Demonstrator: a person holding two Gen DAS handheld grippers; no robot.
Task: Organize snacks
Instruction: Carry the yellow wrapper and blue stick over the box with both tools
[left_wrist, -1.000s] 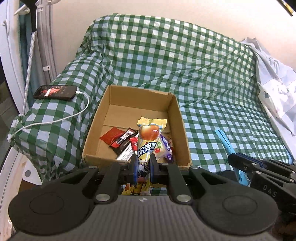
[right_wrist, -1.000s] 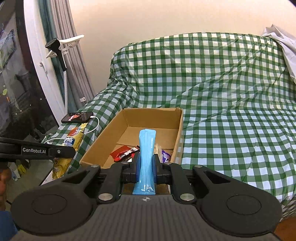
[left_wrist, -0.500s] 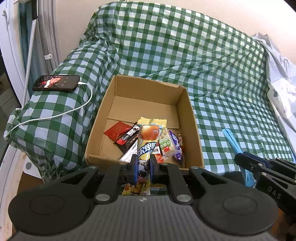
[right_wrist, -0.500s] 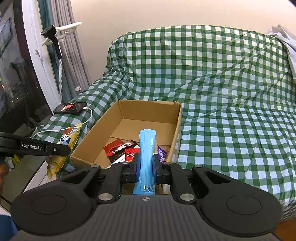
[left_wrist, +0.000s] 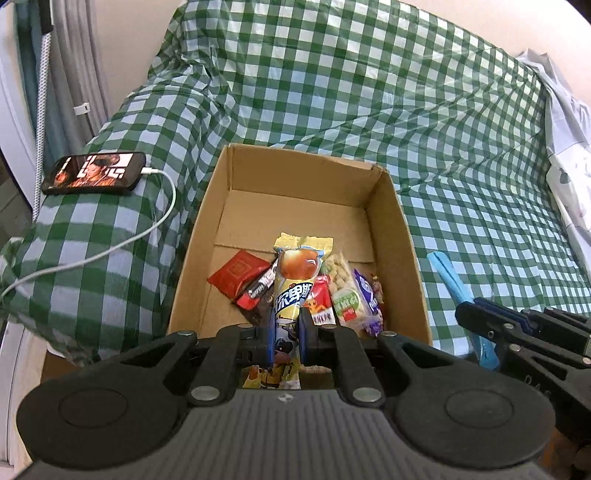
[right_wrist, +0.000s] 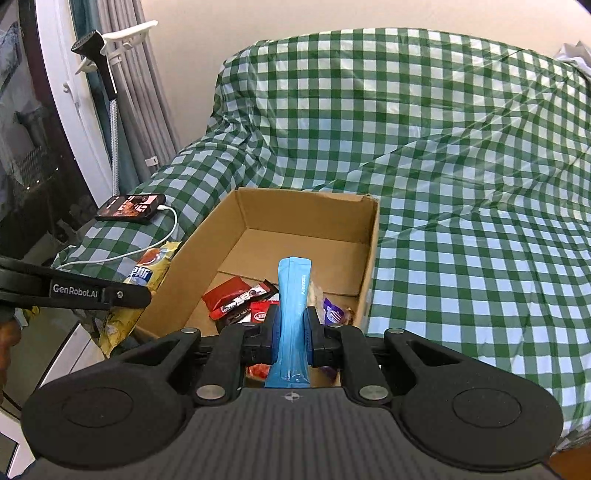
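An open cardboard box (left_wrist: 399, 236) sits on a green checked sofa cover and holds several snack packets (left_wrist: 343, 295). My left gripper (left_wrist: 284, 332) is shut on a yellow snack packet (left_wrist: 295, 280) and holds it over the box's near edge. My right gripper (right_wrist: 291, 332) is shut on a blue stick packet (right_wrist: 293, 295), also at the box's near edge (right_wrist: 365, 295). In the left wrist view the right gripper and blue packet (left_wrist: 448, 277) show to the right of the box. In the right wrist view the yellow packet (right_wrist: 147, 273) hangs left of the box.
A phone (left_wrist: 92, 173) with a white charging cable (left_wrist: 147, 232) lies on the sofa arm left of the box. Curtains and a white door frame (right_wrist: 62, 122) stand at the left. A pale cloth (left_wrist: 569, 147) lies on the sofa at the far right.
Both grippers have moved forward and closer to the box, each still holding its packet. The box looks larger in both views.
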